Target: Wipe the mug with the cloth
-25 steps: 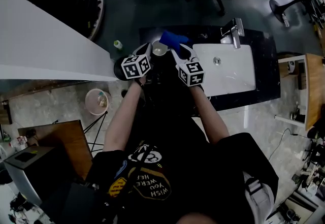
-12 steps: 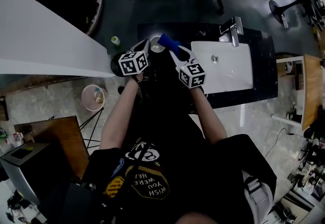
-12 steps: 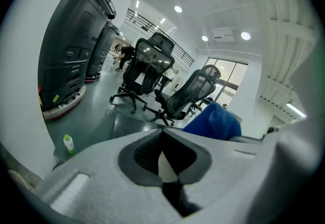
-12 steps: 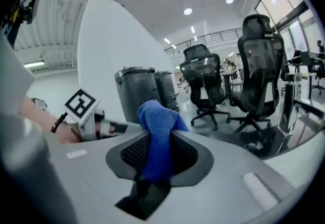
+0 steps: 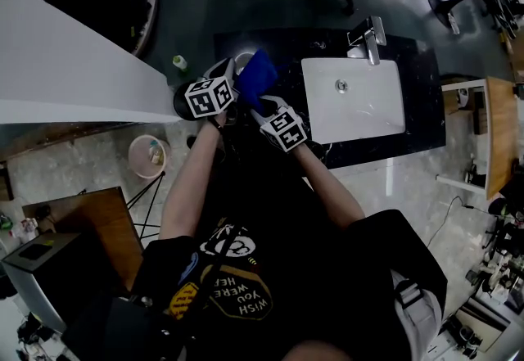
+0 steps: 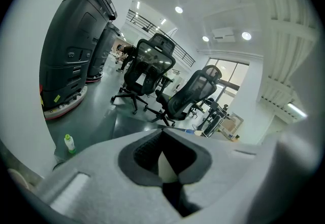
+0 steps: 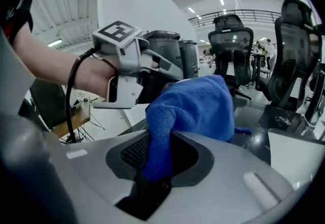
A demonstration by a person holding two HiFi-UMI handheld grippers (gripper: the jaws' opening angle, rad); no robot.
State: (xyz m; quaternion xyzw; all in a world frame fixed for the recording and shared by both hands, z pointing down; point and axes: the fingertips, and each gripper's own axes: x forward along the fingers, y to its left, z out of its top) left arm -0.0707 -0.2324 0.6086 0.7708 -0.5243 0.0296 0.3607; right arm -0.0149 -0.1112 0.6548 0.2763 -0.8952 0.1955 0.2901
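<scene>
In the left gripper view my left gripper point(image 6: 166, 169) is shut on a pale sliver of the mug point(image 6: 165, 163); the rest of the mug is out of sight. In the right gripper view my right gripper point(image 7: 155, 164) is shut on the blue cloth point(image 7: 195, 108), which bulges up out of the jaws toward the left gripper point(image 7: 133, 68). In the head view the cloth point(image 5: 257, 87) lies over the mug, between the left gripper point(image 5: 227, 77) and the right gripper point(image 5: 264, 108), above the left end of the black counter point(image 5: 426, 110).
A white sink point(image 5: 385, 118) with a chrome faucet point(image 5: 366, 35) is set in the counter on the right. A white worktop point(image 5: 65, 65) runs along the left. A green-capped bottle point(image 5: 178, 62) and a pink bucket point(image 5: 150, 156) stand on the floor. Office chairs point(image 6: 147, 73) are beyond.
The right gripper has swung left and nearer with the cloth, which now covers the mug that showed before. The left gripper has shifted slightly left.
</scene>
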